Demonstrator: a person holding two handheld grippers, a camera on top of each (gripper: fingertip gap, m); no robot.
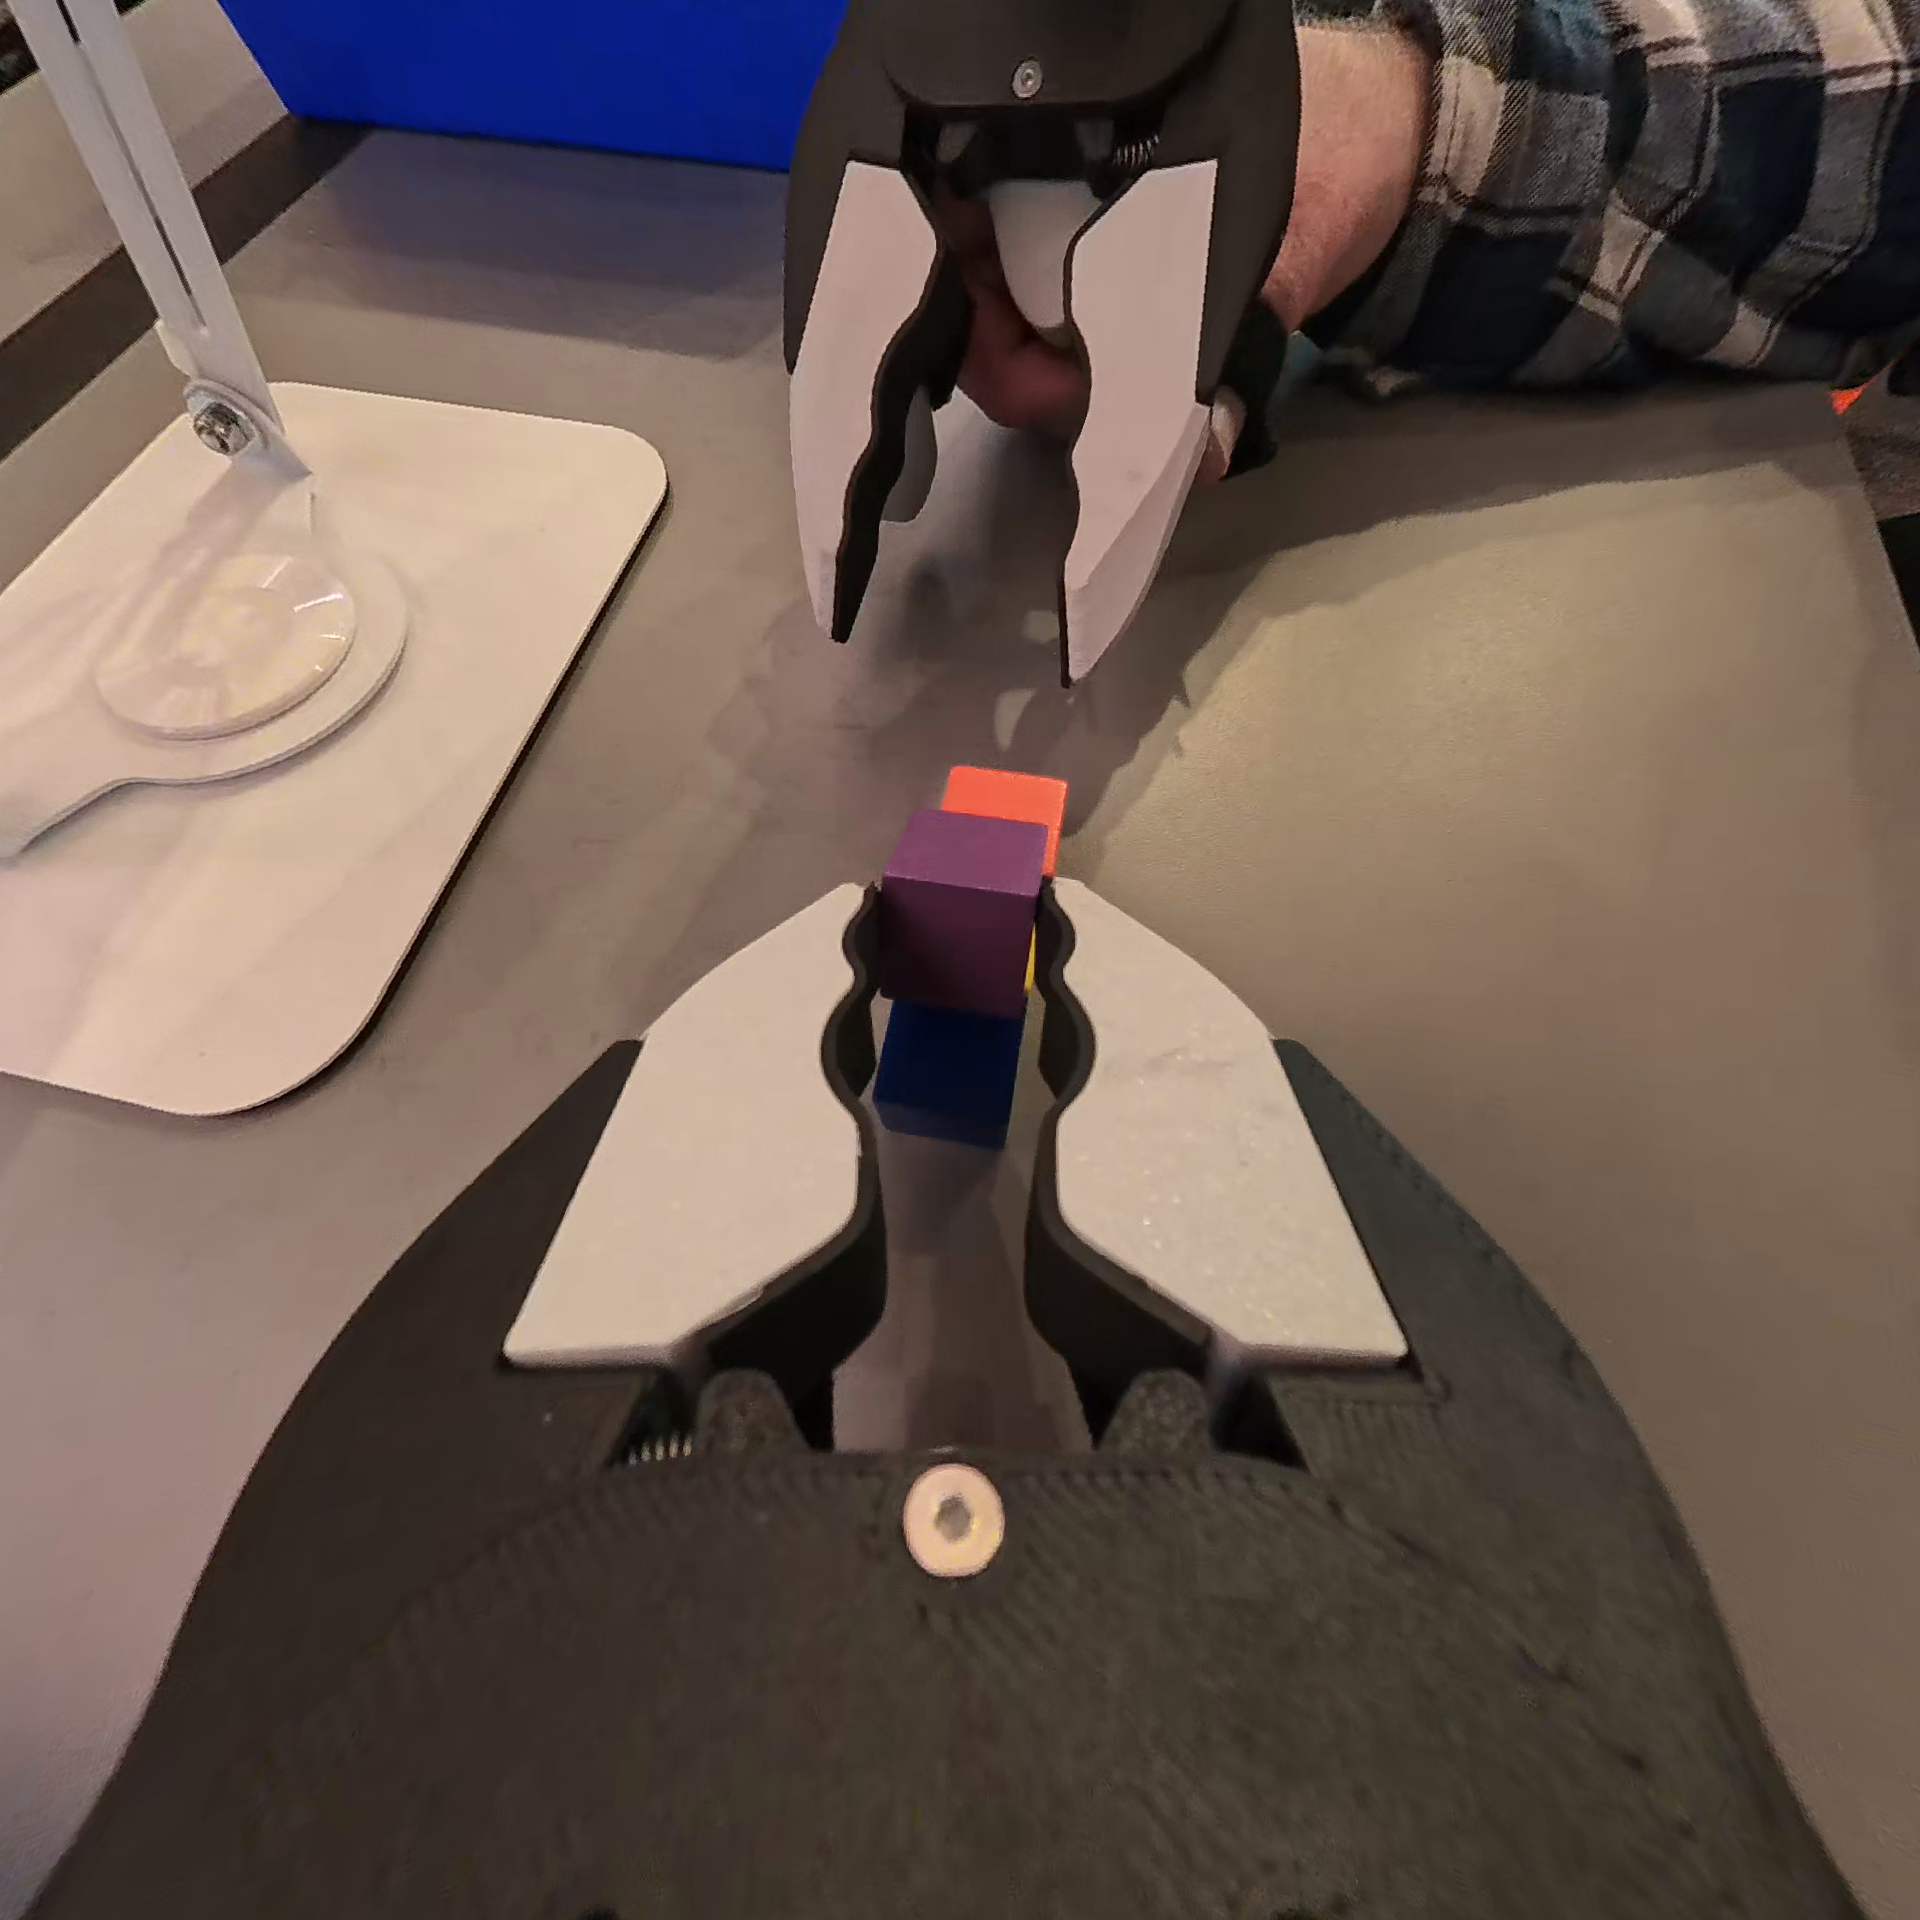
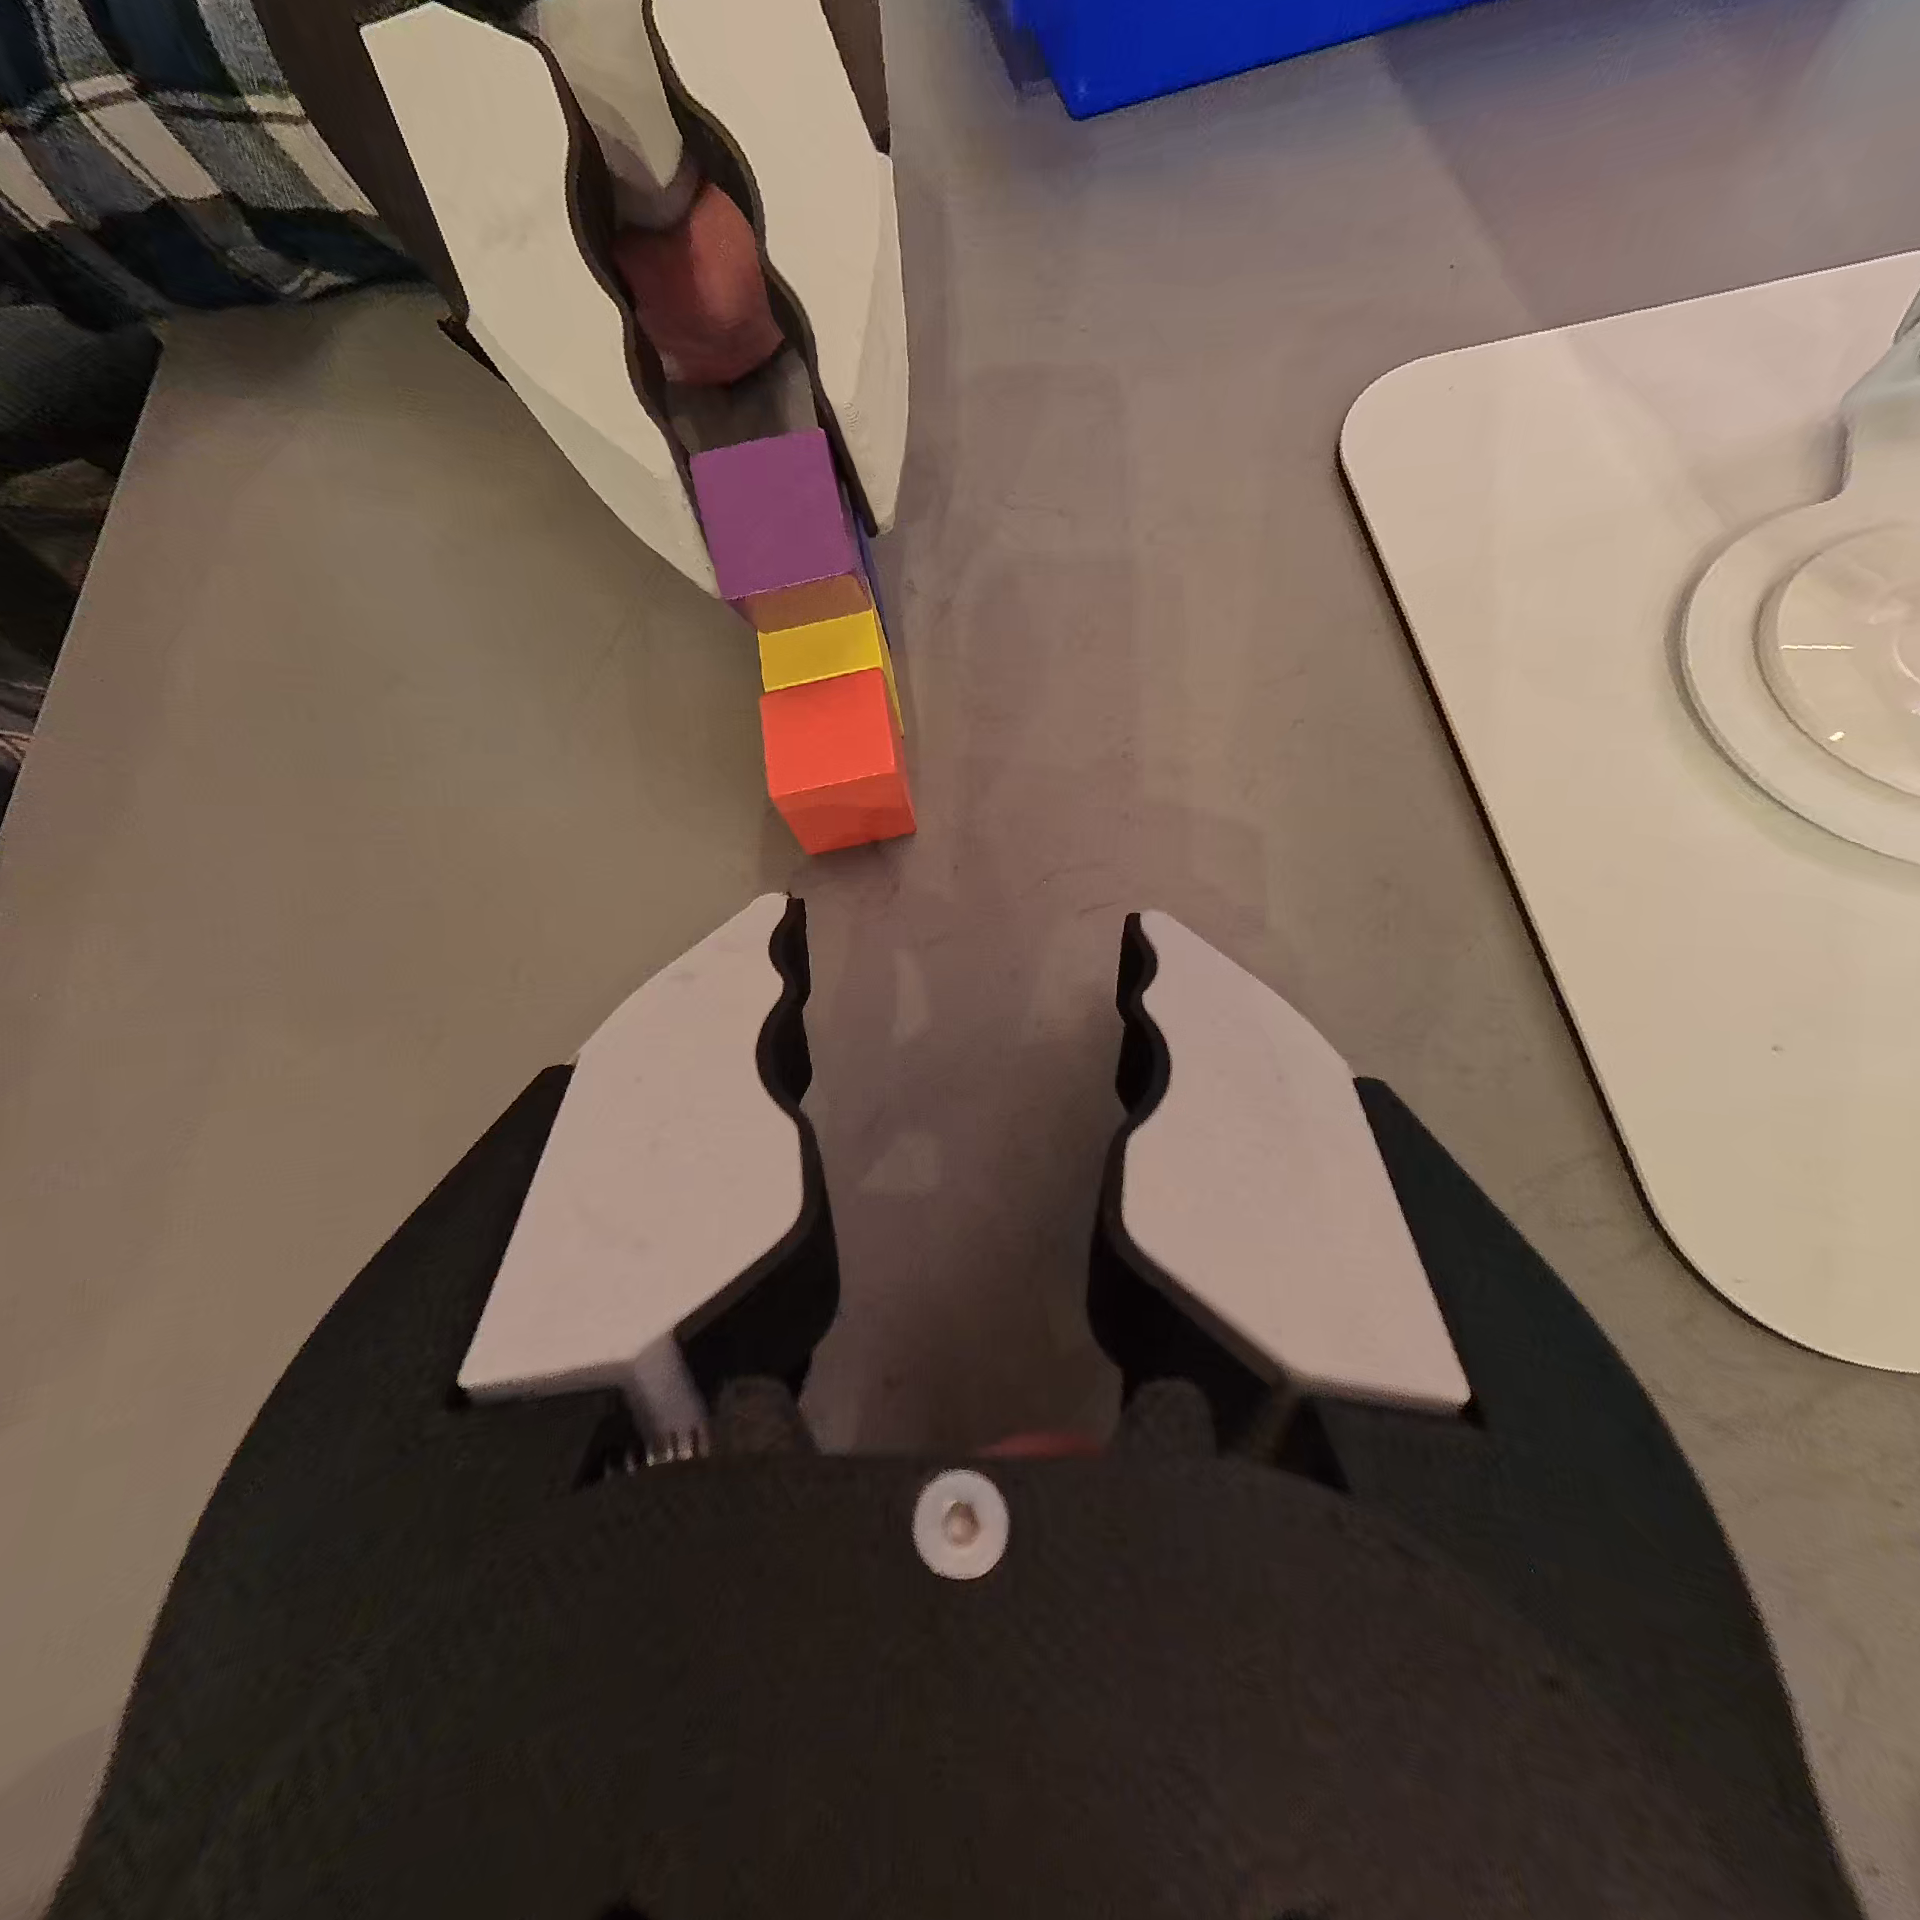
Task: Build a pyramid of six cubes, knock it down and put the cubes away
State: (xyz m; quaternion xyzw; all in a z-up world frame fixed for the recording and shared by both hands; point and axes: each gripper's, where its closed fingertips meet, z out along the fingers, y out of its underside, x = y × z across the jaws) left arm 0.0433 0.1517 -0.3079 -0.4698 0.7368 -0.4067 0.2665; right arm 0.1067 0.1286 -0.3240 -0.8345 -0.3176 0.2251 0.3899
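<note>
My left gripper (image 1: 961,902) is shut on a purple cube (image 1: 961,925), with both pads against its sides. It holds the cube over a row of three cubes on the grey table: a blue cube (image 1: 945,1081) nearest me, a yellow cube (image 2: 816,649) in the middle and an orange cube (image 2: 831,748) at the far end. I cannot tell whether the purple cube rests on the row. The right wrist view shows the left gripper (image 2: 792,545) on the purple cube (image 2: 774,520). My right gripper (image 2: 961,914) is open and empty, just short of the orange cube. It also shows in the left wrist view (image 1: 953,655).
A white lamp base plate (image 1: 312,727) lies on the table beside the cubes and also shows in the right wrist view (image 2: 1662,727). A blue box (image 1: 540,73) stands at the back edge. A person's plaid sleeve (image 1: 1610,187) is behind the right gripper. Across from one pair of fingers to the other is roughly 8 cm.
</note>
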